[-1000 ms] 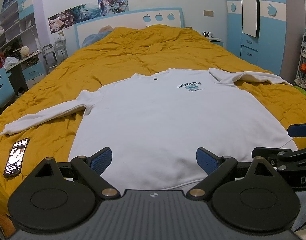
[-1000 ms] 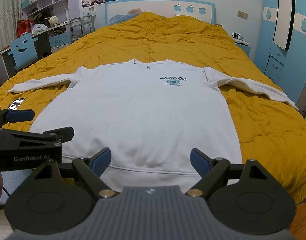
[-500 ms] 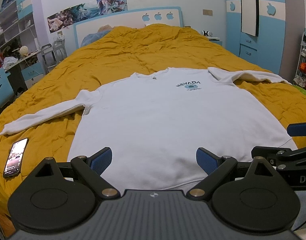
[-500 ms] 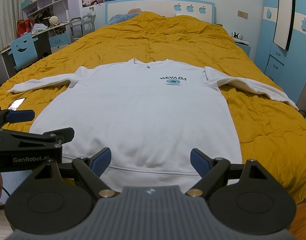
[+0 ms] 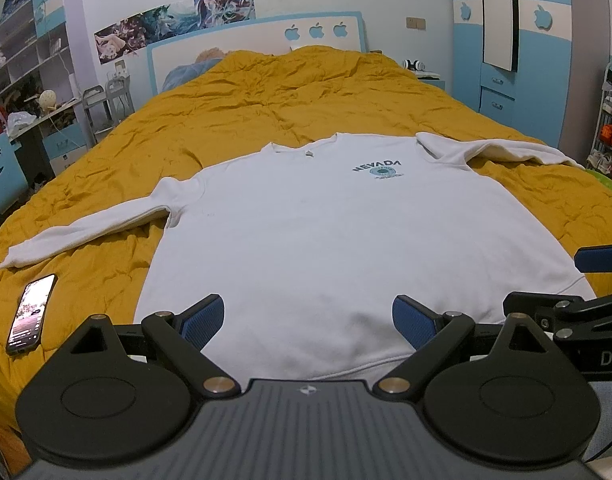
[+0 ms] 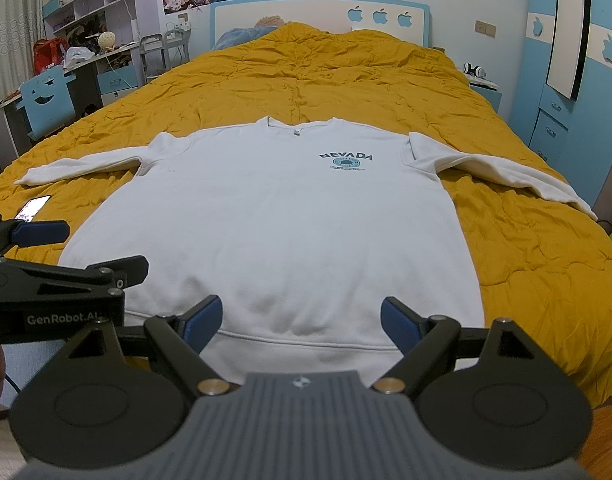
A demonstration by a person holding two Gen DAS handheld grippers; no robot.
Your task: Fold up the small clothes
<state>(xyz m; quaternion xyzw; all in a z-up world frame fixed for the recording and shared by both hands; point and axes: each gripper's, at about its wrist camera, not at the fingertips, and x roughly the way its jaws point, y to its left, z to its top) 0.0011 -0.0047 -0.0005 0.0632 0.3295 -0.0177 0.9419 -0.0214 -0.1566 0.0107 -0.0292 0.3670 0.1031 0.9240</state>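
Observation:
A white long-sleeved sweatshirt [image 5: 326, 240] [image 6: 282, 224] with a dark "NEVADA" print lies flat, front up, on a mustard-yellow quilt, both sleeves spread outward. My left gripper [image 5: 308, 320] hovers open above the bottom hem, nothing between its blue pads. My right gripper [image 6: 300, 322] is open too, above the hem's middle, and holds nothing. Each gripper shows at the edge of the other's view: the right one [image 5: 578, 280] in the left wrist view, the left one [image 6: 78, 252] in the right wrist view.
A phone [image 5: 30, 314] [image 6: 33, 208] with a lit screen lies on the quilt [image 5: 266, 104] left of the sweatshirt. Around the bed stand a blue headboard [image 6: 322, 16], a desk and shelves at the left, and blue wardrobes [image 5: 502, 40] with a shoe rack at the right.
Both views have shifted only slightly; the sweatshirt lies as before and both grippers stay open.

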